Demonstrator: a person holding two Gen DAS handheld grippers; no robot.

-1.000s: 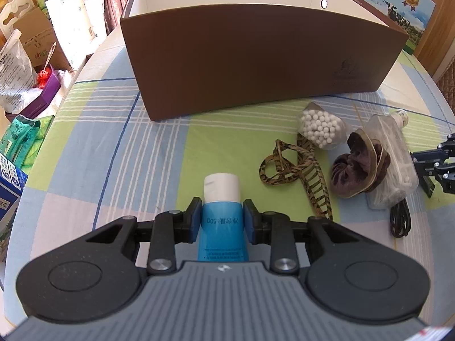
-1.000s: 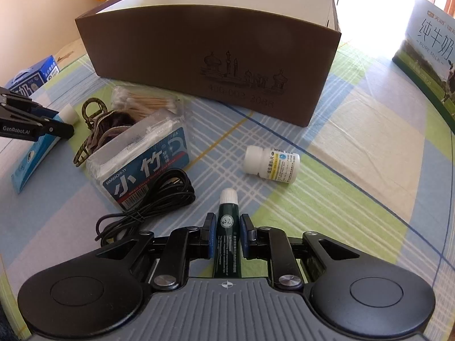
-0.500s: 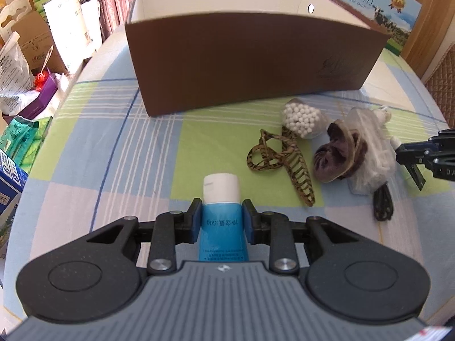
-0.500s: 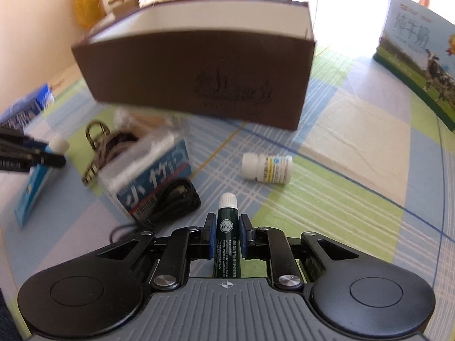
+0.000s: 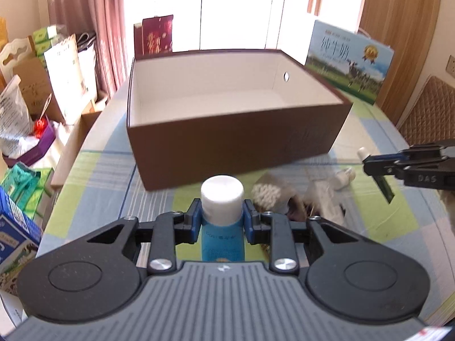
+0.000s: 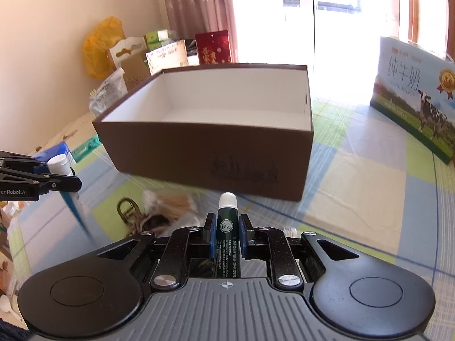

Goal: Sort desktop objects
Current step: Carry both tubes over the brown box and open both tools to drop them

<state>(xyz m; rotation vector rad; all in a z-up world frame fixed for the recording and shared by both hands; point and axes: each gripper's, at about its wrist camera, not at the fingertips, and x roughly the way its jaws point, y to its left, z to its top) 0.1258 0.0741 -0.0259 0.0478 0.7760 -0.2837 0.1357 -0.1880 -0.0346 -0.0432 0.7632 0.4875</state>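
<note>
My left gripper [image 5: 222,216] is shut on a blue tube with a white cap [image 5: 222,199], held in the air in front of the open brown box [image 5: 236,145]. My right gripper [image 6: 226,227] is shut on a dark green tube with a white cap [image 6: 226,218], also held above the table near the box [image 6: 210,153]. The box interior is white and shows nothing in it. The right gripper with its green tube shows in the left wrist view [image 5: 369,164]. The left gripper with its blue tube shows in the right wrist view [image 6: 65,179].
On the checked tablecloth [image 5: 93,196] below lie cotton swabs [image 6: 170,201], a leopard hair clip [image 6: 128,207], a dark scrunchie [image 6: 155,221] and a white bottle [image 5: 345,176]. A milk carton box [image 6: 415,96] stands at the right. Bags and boxes crowd the left side [image 5: 34,108].
Both grippers rose from the table with their tubes and tilted up, so the box's open top now shows. The items on the cloth dropped lower in view.
</note>
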